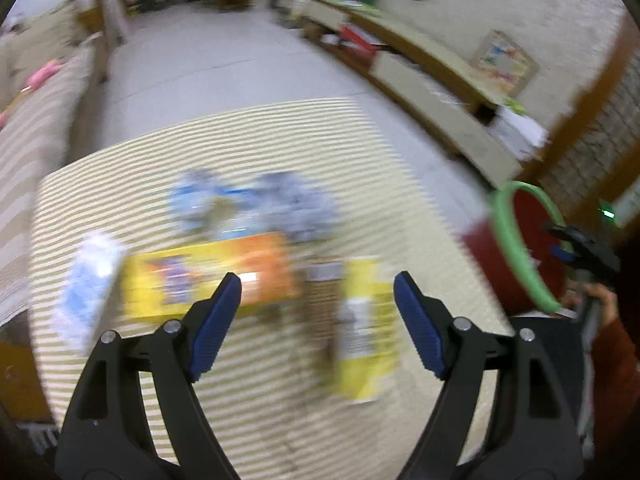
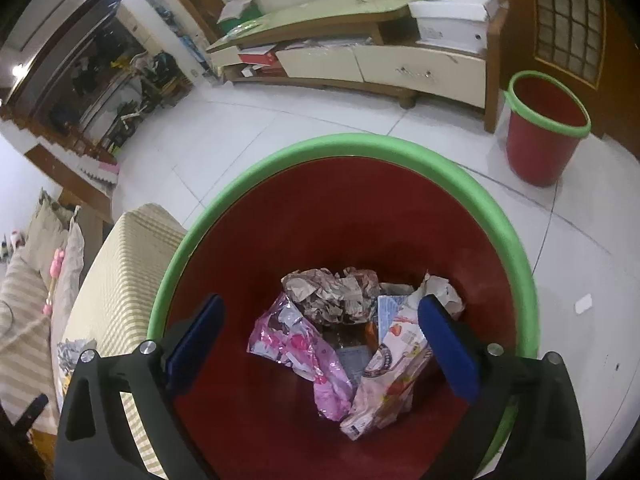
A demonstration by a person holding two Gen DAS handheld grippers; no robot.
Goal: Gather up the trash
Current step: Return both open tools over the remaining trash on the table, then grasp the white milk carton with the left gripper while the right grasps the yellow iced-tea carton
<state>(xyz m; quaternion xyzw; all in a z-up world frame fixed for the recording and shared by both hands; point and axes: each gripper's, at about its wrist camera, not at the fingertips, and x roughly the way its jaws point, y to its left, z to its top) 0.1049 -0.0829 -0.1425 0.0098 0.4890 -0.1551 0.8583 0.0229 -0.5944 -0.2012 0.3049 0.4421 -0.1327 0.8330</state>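
Right now my right gripper (image 2: 320, 344) hangs over the mouth of the red bin with the green rim (image 2: 532, 280), jaws spread wide and nothing between them. Straight below it, on the bin's floor, lie a pink foil wrapper (image 2: 304, 356), a crumpled brown paper ball (image 2: 332, 292) and a pale carton with strawberries on it (image 2: 396, 372). I judge that is why I hold the gripper here: anything let go from this spot falls inside the rim. A second red bin (image 2: 544, 132) stands well beyond, by the door, and I ignore it.

My left gripper (image 1: 318, 320) is also open and empty, pointing down at the striped tabletop (image 1: 260, 128). The view is smeared, so details are uncertain. Just ahead of its left finger lies a yellow and orange box (image 1: 208, 276); between the fingers and slightly ahead is a yellow packet (image 1: 364, 320). Further ahead sits a blue and grey crumpled wrapper (image 1: 256, 204), and off to the left a white and blue bag (image 1: 88, 284). The bin sits just off the table's edge to the right of this gripper, handy for short trips. I think the yellow packet is the natural next pick.
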